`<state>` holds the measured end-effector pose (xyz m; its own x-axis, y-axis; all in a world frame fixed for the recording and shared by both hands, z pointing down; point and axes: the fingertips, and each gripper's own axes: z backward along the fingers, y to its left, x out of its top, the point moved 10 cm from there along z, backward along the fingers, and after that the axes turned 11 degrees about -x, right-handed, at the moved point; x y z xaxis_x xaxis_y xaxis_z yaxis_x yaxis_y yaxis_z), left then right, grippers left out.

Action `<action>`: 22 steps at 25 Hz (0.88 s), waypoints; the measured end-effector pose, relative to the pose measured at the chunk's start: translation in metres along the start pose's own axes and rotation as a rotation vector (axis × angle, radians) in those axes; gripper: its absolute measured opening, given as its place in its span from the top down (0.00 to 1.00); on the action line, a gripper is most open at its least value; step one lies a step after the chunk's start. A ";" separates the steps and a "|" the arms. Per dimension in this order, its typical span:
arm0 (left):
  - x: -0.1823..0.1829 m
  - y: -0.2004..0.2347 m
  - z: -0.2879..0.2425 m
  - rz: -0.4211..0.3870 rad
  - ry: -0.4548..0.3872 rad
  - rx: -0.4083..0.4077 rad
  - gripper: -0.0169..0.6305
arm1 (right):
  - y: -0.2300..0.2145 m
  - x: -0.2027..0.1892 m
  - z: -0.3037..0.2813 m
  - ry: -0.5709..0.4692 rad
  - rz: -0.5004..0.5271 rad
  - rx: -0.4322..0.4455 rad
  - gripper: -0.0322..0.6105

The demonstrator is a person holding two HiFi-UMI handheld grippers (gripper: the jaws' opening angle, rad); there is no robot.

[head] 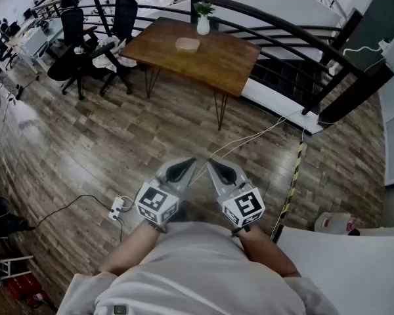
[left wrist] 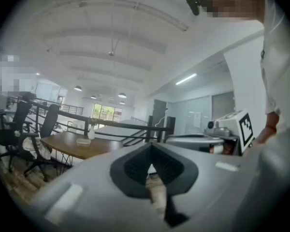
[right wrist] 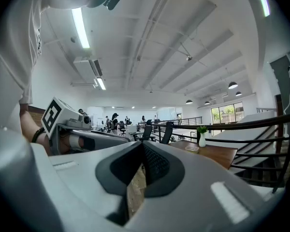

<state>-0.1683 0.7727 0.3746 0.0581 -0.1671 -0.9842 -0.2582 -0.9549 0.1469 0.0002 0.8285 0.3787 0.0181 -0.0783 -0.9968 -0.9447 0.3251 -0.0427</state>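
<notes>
Left gripper [head: 188, 167], right gripper [head: 213, 168], fingers pressed together, empty, floor power strip [head: 117, 207] only in head view

Wood plank floor [head: 85, 143], brown table [head: 203, 54], curved black railing [head: 276, 18]

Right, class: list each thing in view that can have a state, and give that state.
left gripper: jaws shut, empty
right gripper: jaws shut, empty
vase: upright on the wooden table
power strip: lying flat on the floor
</notes>
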 end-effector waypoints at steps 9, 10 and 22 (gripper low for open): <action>-0.001 0.032 0.000 0.022 -0.010 0.011 0.97 | -0.009 -0.002 -0.024 0.009 -0.002 -0.015 0.94; -0.002 0.036 -0.001 0.024 -0.011 0.007 0.97 | -0.009 -0.003 -0.029 0.009 0.002 -0.016 0.94; 0.015 0.153 0.004 0.006 -0.020 -0.035 0.97 | -0.013 0.006 -0.143 -0.003 -0.008 -0.053 0.94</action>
<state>-0.2104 0.6254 0.3814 0.0374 -0.1684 -0.9850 -0.2242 -0.9620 0.1559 -0.0342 0.6892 0.3831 0.0262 -0.0781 -0.9966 -0.9606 0.2741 -0.0467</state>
